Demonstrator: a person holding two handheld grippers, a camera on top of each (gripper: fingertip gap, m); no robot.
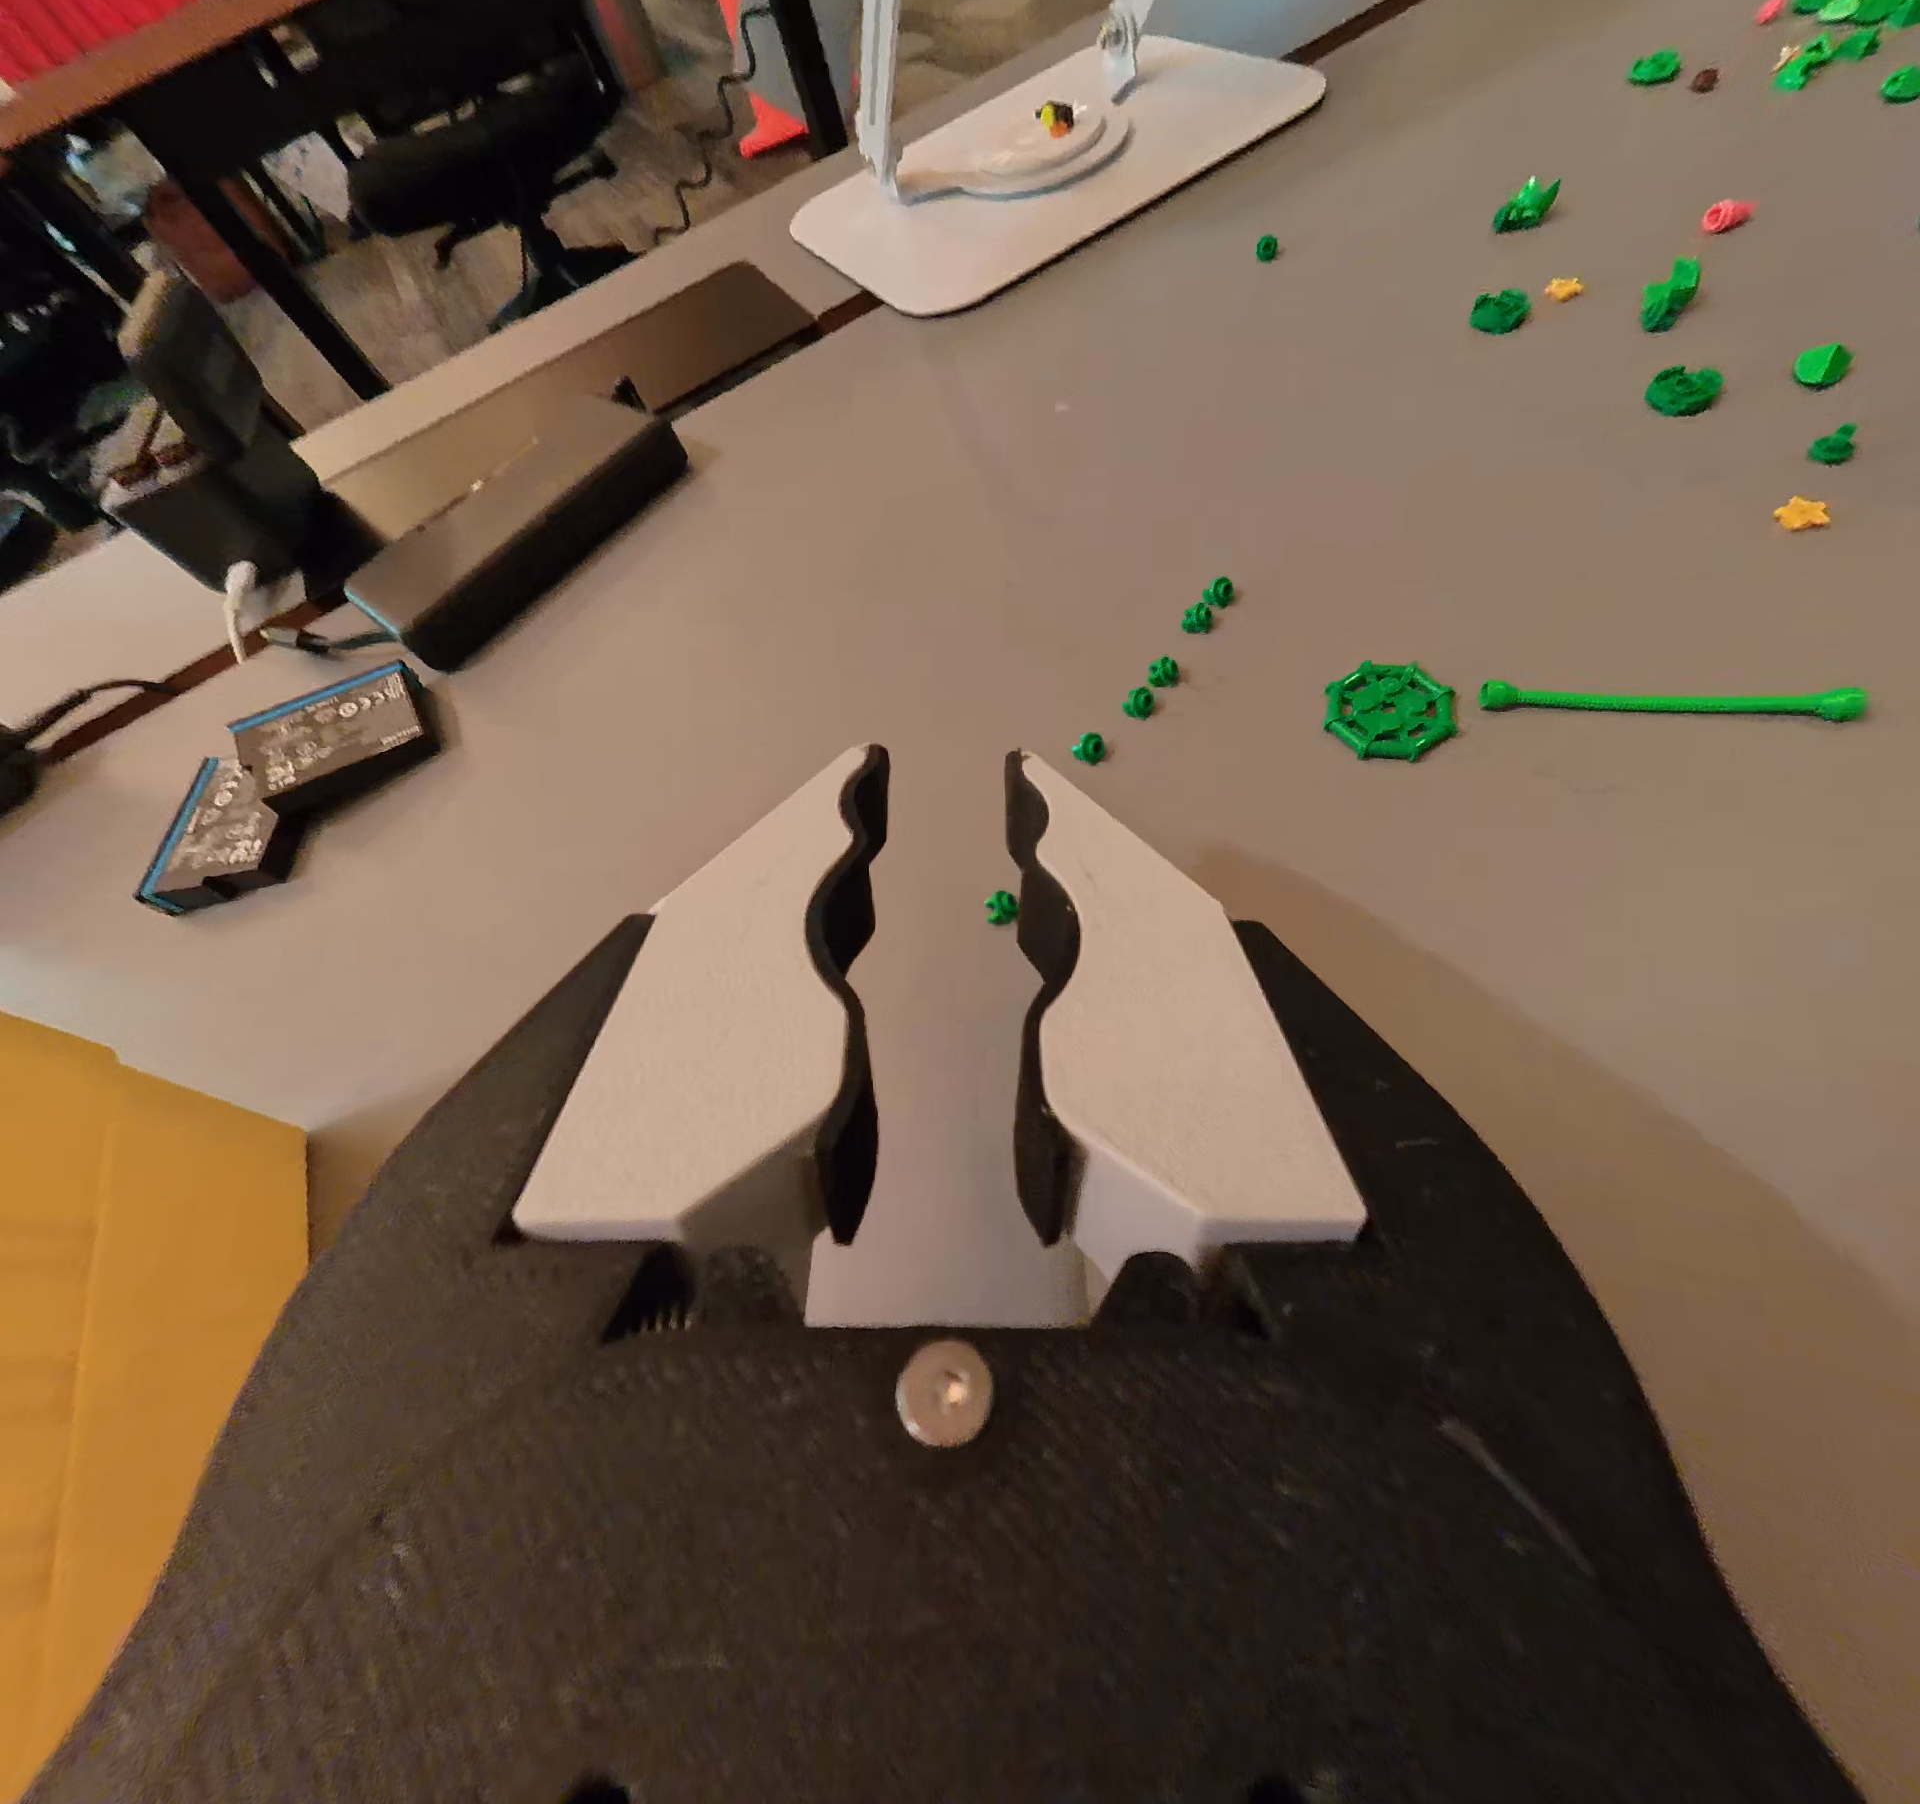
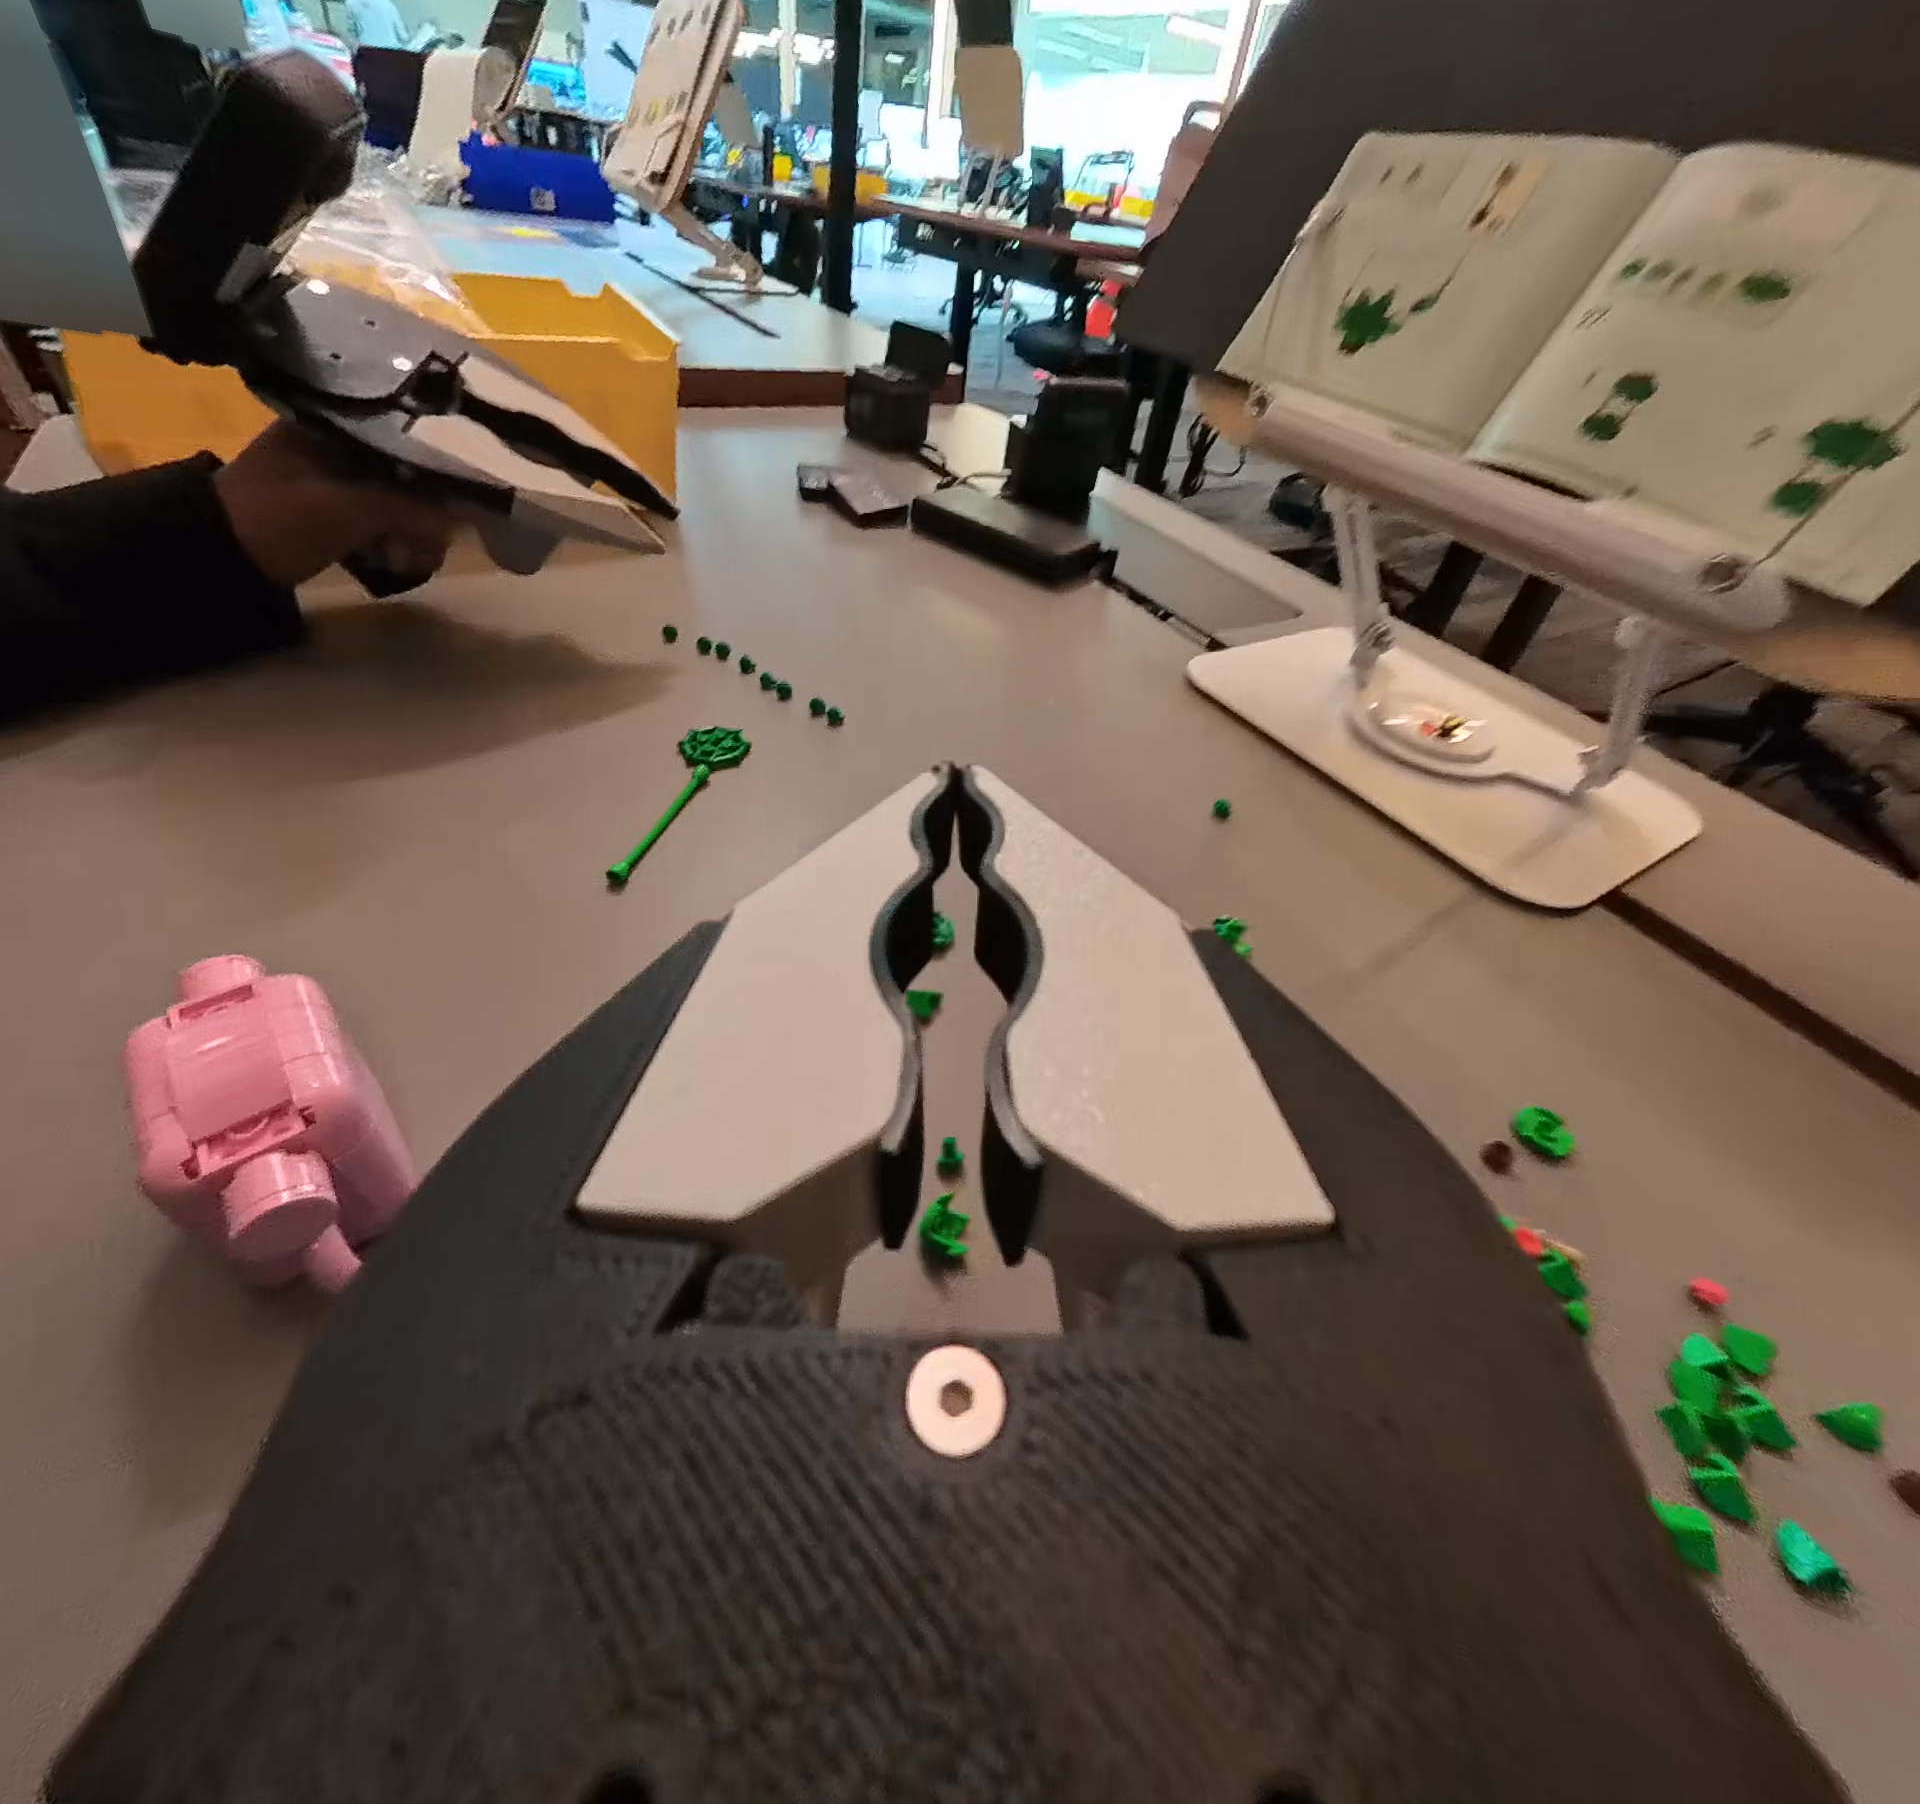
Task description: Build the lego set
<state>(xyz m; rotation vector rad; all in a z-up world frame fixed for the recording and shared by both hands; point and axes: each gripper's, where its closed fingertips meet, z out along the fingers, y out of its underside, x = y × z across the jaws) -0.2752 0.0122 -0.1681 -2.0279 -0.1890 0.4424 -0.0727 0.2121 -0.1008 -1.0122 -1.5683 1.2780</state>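
Observation:
My left gripper point(image 1: 948, 767) is open and empty above the grey table, with a small green stud point(image 1: 1000, 907) on the table between its fingers. A row of small green studs point(image 1: 1151, 686) leads off to its right toward a green web-shaped wheel point(image 1: 1390, 712) and a green rod point(image 1: 1673, 702). My right gripper point(image 2: 958, 773) is shut with nothing between its tips. Small green pieces point(image 2: 943, 1235) lie on the table under it. The wheel point(image 2: 715, 746) and the rod point(image 2: 661, 829) lie ahead to its left. A pink lego build point(image 2: 260, 1120) lies at its left. The left gripper point(image 2: 582, 497) shows far left, held in a hand.
A white book stand point(image 2: 1455, 778) holds an open instruction booklet point(image 2: 1579, 331) at the right. A heap of green leaf pieces point(image 2: 1725, 1432) lies at the right. Black batteries point(image 1: 301, 778) and a charger point(image 1: 520, 528) lie at the left. A yellow bin point(image 2: 582, 352) stands behind the left gripper. Spacing between my two grippers at the tips: around 30 centimetres. The green web-shaped wheel point(image 1: 1390, 712) is about 10 centimetres from my left fingertips and 20 centimetres from my right. Seen from the right wrist view point(image 2: 709, 741) as well. My left tips are roughly 15 centimetres from the green rod point(image 1: 1673, 702). It is also in sight in the right wrist view point(image 2: 657, 827).

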